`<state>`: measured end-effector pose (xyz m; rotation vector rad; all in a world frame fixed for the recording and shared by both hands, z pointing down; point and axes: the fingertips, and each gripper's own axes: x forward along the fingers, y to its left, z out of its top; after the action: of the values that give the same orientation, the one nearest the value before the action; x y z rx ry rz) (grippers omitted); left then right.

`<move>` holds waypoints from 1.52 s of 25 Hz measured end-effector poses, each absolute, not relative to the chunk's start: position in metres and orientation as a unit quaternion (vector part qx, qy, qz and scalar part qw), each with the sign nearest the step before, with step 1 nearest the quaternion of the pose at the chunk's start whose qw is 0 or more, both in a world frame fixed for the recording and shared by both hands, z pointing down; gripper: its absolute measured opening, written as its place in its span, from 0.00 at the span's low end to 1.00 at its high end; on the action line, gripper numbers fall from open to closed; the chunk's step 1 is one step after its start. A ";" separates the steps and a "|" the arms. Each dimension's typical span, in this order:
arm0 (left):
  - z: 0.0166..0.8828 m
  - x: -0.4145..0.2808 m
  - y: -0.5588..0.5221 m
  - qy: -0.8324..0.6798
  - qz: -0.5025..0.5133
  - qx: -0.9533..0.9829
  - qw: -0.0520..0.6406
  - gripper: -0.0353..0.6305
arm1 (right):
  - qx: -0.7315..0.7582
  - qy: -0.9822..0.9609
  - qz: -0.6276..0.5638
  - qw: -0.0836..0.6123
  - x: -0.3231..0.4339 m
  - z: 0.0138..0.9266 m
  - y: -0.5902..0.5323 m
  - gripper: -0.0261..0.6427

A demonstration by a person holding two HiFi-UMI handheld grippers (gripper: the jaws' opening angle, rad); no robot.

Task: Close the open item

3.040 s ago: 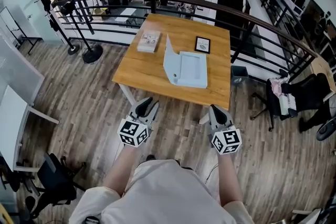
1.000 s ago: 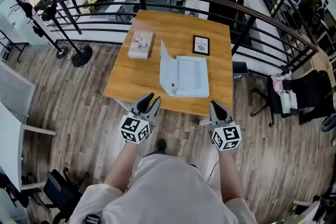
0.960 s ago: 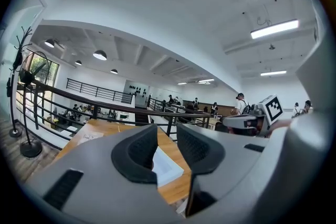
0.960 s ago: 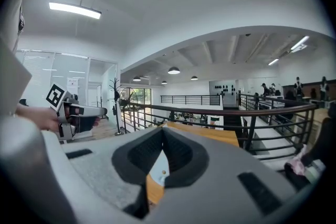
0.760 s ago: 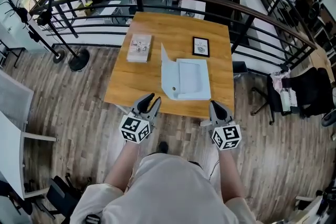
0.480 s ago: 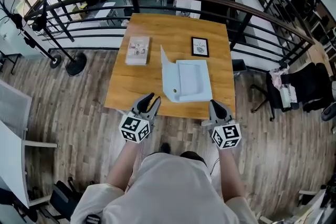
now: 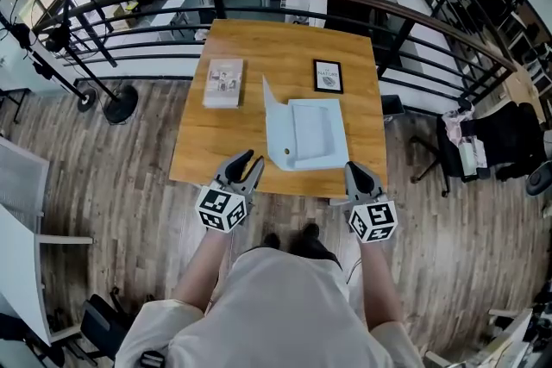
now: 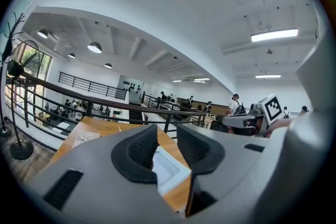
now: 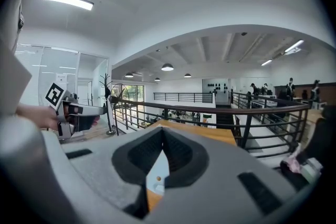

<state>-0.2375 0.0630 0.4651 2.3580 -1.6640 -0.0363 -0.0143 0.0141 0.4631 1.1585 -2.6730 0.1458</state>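
The pale blue flat case (image 7: 316,134) lay open near the front edge of the smooth wooden table (image 7: 216,142), its stiff lid (image 7: 274,118) upright on the left. We judged this the approach, and next that lid needed tipping over. Our left gripper (image 7: 244,159) had its jaws apart and empty, while our right gripper (image 7: 354,171) had its jaws together.

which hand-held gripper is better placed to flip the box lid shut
Probably left: the left hand-held gripper is nearer the raised lid at the left side of the box, jaws apart. The right hand-held gripper has jaws together.
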 end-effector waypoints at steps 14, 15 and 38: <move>0.475 -0.233 -0.012 -0.608 0.008 0.781 0.144 0.22 | 0.356 -0.925 0.063 0.119 -0.010 0.475 -0.076 0.04; 0.476 -0.232 -0.019 -0.612 0.008 0.778 0.145 0.22 | 0.351 -0.926 0.063 0.120 -0.009 0.475 -0.084 0.04; 0.499 -0.191 -0.107 -0.697 0.018 0.697 0.165 0.22 | 0.236 -0.958 0.086 0.135 0.006 0.510 -0.220 0.04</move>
<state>-0.1914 -0.1075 0.4994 1.9861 -1.9865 0.0500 0.0056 -0.2202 0.5100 0.6848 -2.7758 0.2493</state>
